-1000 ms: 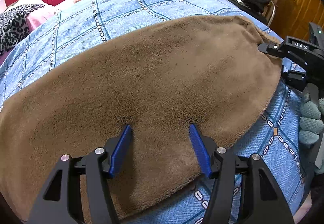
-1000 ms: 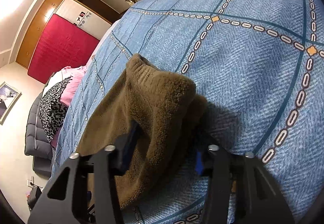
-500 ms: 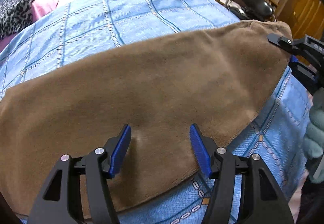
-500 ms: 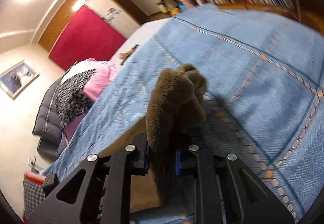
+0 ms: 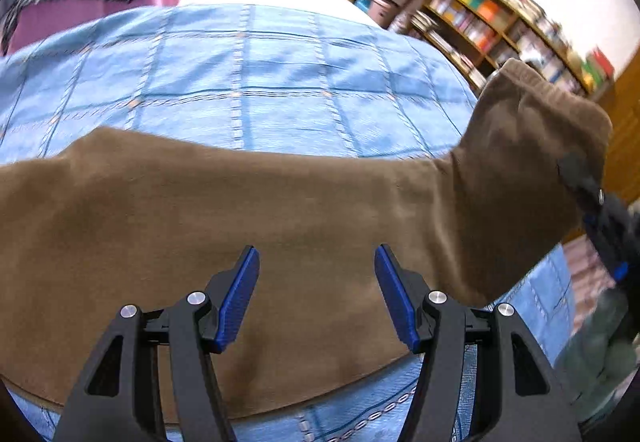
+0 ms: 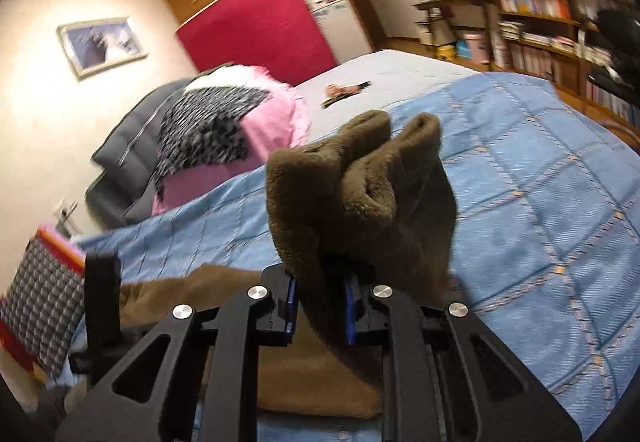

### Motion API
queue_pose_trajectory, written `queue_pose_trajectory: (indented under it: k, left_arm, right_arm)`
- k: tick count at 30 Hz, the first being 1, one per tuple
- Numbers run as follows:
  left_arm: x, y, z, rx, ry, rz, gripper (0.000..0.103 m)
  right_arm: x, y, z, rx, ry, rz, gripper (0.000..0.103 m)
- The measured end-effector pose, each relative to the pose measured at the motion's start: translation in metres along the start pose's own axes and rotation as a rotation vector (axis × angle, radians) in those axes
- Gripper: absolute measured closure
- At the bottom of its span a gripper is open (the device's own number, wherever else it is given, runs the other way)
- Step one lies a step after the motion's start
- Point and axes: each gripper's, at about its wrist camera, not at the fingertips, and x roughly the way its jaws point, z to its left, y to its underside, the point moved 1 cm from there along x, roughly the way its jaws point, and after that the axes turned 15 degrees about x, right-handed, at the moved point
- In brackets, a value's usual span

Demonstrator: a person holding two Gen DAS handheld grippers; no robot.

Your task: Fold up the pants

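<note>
Brown fleece pants (image 5: 240,210) lie spread across a blue quilted bedspread (image 5: 248,82). My left gripper (image 5: 316,294) is open, its blue pads (image 5: 240,298) hovering over the near part of the pants, holding nothing. My right gripper (image 6: 320,306) is shut on a bunched end of the pants (image 6: 360,182) and holds it lifted above the bed. In the left wrist view that raised end (image 5: 532,146) stands up at the right, with the right gripper (image 5: 600,218) clamped on it.
Pink and leopard-print bedding (image 6: 224,130) lies at the head of the bed. A small object (image 6: 344,90) rests on the white sheet beyond the quilt. Bookshelves (image 6: 540,2) line the far wall. A checked bag (image 6: 40,302) stands left of the bed.
My right gripper has lifted the pants end higher off the bed and carried it further over the pants. My left gripper stays open over the pants.
</note>
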Motion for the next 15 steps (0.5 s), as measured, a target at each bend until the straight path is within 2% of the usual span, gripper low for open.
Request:
queue_pose_trajectory:
  k: [6,8,15]
  left_arm:
    - [-0.012,0.020,0.043,-0.090,0.001,-0.005,0.042]
    - [-0.016,0.029,0.055,-0.134,0.032,-0.019,0.036]
    - [-0.012,0.048,0.078,-0.209,0.098,0.005,0.035]
  right_arm:
    - [0.044,0.051,0.040,-0.093,-0.025,0.116,0.085]
    - [0.060,0.069,0.046,-0.106,-0.023,0.154,0.085]
    - [0.097,0.117,0.058,-0.185,0.023,0.230,0.085]
